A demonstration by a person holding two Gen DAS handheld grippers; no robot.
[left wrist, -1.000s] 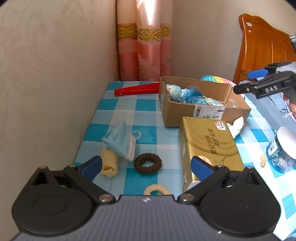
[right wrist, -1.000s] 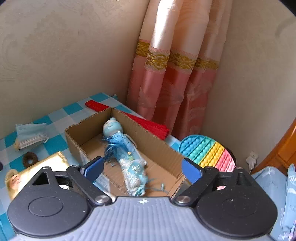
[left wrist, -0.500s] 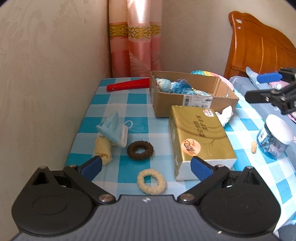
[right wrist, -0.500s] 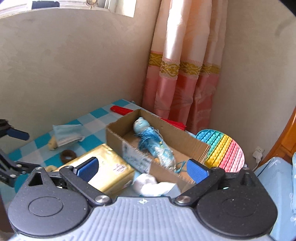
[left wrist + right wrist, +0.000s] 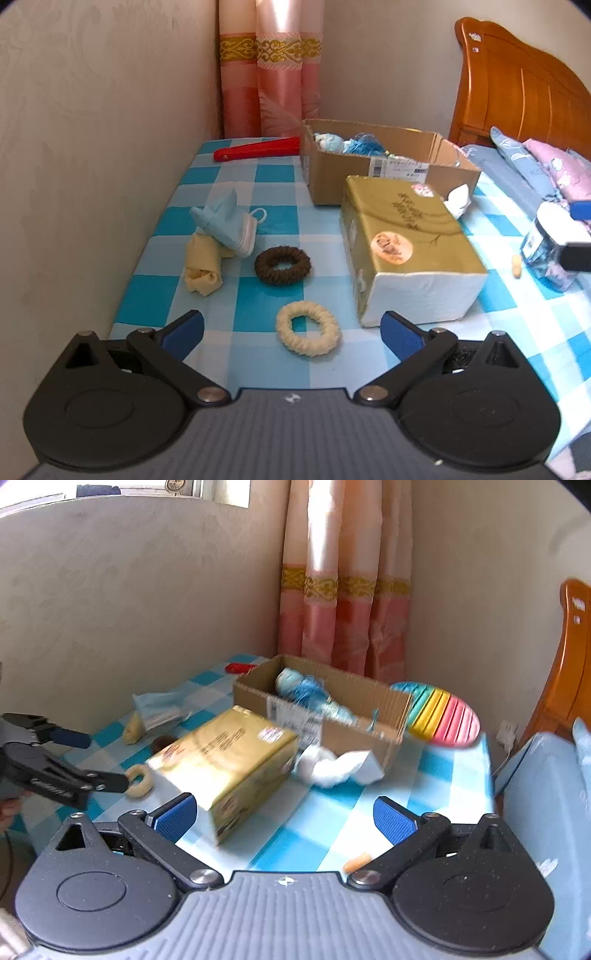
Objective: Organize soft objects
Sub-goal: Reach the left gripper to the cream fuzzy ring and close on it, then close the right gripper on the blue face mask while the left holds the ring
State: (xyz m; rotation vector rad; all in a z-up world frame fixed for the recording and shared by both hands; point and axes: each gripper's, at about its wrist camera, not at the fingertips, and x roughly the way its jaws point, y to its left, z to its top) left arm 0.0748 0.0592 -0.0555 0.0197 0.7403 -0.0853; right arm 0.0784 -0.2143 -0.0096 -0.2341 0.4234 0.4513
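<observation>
The left gripper [image 5: 291, 330] is hanging wide open and empty over the near edge of the blue-checked tablecloth [image 5: 273, 173] — the cream knitted hair ring [image 5: 307, 328] is lying flat directly between its fingertips. The right gripper [image 5: 282, 814], equally wide and empty, is sitting farther off, beyond the gold tissue pack [image 5: 229, 760].

My right gripper [image 5: 282, 814] is now back from over the cardboard box [image 5: 332, 716], its wide-open jaws above the tablecloth beside the gold tissue pack [image 5: 229, 760]. My left gripper [image 5: 291, 328] sits lower, bringing the cream scrunchie [image 5: 307, 328] fully into view between its open jaws.
</observation>
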